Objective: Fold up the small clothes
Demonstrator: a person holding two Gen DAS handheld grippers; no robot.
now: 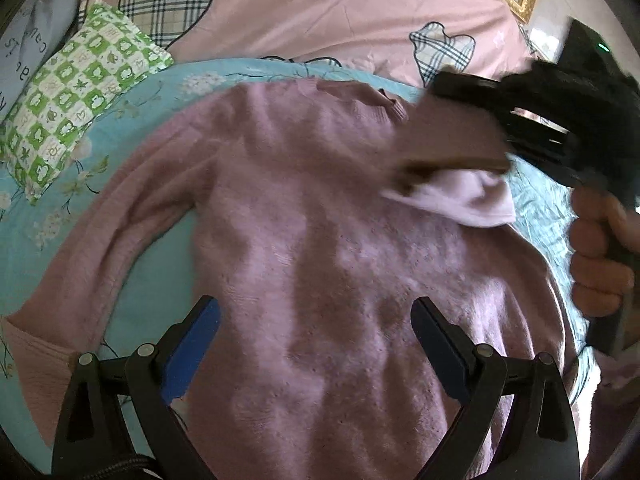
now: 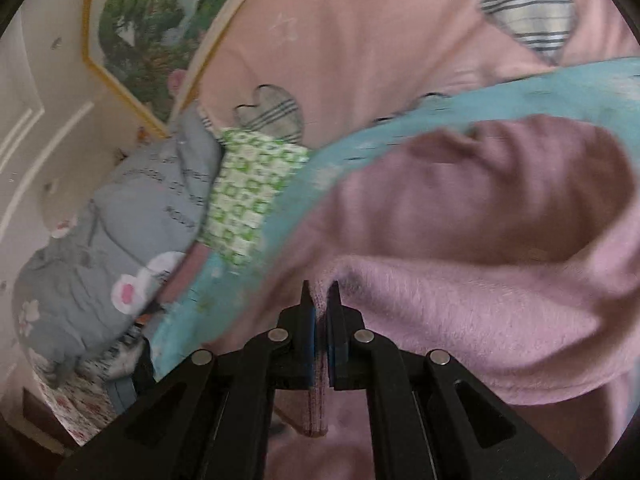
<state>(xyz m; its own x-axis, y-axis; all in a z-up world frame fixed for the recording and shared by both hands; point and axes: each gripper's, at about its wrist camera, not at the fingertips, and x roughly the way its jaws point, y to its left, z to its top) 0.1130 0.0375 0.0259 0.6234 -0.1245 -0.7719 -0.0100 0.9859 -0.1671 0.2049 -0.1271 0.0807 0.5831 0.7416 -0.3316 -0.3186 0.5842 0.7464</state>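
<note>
A fuzzy pink sweater (image 1: 320, 216) lies flat on a light blue floral sheet (image 1: 160, 280), neck at the far side, one sleeve (image 1: 92, 248) stretched out to the left. My left gripper (image 1: 316, 312) is open and empty, hovering above the sweater's lower body. My right gripper (image 2: 321, 292) is shut on the sweater's other sleeve (image 2: 460, 312) and holds it lifted and draped over the body. In the left wrist view the right gripper (image 1: 472, 88) is blurred at the upper right with that sleeve (image 1: 452, 184) hanging from it.
A green checked pillow (image 1: 76, 96) lies at the far left on the sheet. A pink quilt with plaid hearts (image 1: 320, 12) lies behind. A grey bedding bundle (image 2: 112, 248) and a framed picture (image 2: 160, 32) are at the bed's end.
</note>
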